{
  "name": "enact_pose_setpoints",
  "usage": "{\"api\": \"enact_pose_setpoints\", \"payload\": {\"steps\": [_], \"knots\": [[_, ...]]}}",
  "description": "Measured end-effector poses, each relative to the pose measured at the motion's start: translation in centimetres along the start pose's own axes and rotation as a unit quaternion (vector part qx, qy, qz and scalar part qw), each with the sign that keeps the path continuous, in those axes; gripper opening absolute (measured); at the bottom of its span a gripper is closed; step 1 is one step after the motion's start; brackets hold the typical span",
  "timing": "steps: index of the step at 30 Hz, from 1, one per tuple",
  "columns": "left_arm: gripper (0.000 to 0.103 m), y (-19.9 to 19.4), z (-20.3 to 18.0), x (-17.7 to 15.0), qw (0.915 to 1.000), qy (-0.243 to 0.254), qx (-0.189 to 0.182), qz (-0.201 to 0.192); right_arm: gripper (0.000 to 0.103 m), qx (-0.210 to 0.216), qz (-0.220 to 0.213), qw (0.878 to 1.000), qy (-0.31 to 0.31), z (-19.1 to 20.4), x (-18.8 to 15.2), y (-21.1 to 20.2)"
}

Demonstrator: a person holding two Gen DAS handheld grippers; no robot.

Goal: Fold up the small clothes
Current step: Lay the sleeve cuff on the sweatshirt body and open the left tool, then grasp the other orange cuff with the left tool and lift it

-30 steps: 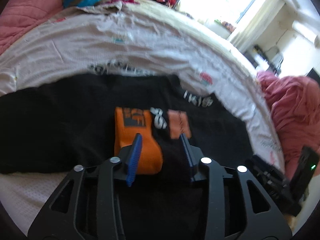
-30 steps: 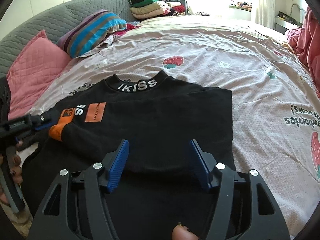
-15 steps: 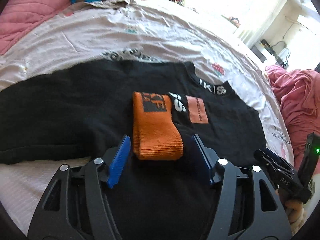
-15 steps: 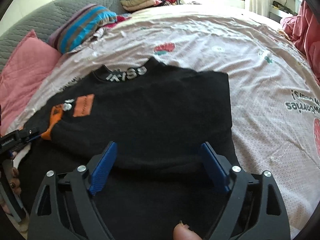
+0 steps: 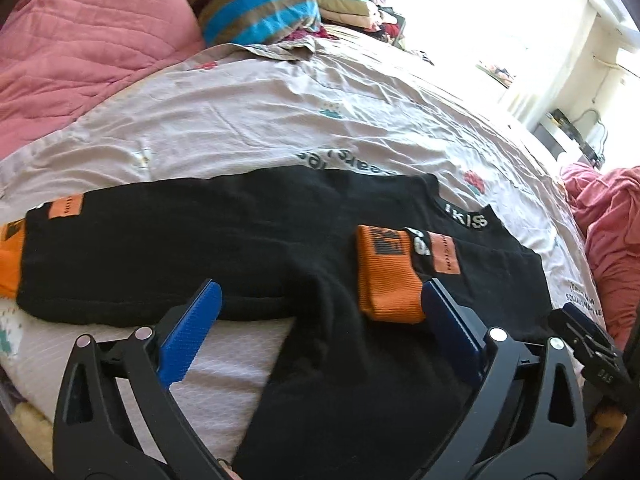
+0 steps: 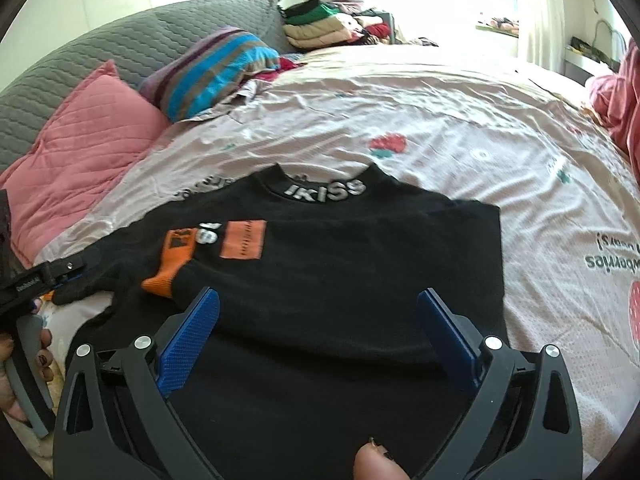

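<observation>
Sweater, black knit with orange cuffs, lies flat on bed, one sleeve folded across the chest. Soft, floppy, light; likely sags if lifted mid-panel, so pinch at hem or shoulder edges. Left gripper and right gripper have just been opening, now wide, nothing between the jaws.

Black hand-held gripper frames — blue ribbed pads, silver screws
</observation>
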State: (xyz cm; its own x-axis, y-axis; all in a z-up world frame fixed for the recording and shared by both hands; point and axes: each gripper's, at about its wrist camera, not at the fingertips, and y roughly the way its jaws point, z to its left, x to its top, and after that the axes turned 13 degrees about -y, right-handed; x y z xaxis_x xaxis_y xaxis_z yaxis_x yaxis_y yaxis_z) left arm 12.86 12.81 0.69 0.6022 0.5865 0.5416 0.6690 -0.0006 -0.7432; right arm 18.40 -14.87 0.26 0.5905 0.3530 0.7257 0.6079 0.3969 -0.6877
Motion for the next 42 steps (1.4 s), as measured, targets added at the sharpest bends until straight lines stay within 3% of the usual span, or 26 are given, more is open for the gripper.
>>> {"api": "enact_pose_setpoints", "payload": {"steps": [27,42], "knots": [[0.093,-4.1,11.5,2.2,0.9900,-0.113,0.068,-0.049,0.098,0.081,-0.023,0.990,-0.113,13.8,5.1,2.1],[0.093,-3.9,18.3,2.3,0.9743,-0.191,0.109,-0.051,0.098,0.124,-0.009,0.979,-0.162,20.7,5.4,3.9]]}}
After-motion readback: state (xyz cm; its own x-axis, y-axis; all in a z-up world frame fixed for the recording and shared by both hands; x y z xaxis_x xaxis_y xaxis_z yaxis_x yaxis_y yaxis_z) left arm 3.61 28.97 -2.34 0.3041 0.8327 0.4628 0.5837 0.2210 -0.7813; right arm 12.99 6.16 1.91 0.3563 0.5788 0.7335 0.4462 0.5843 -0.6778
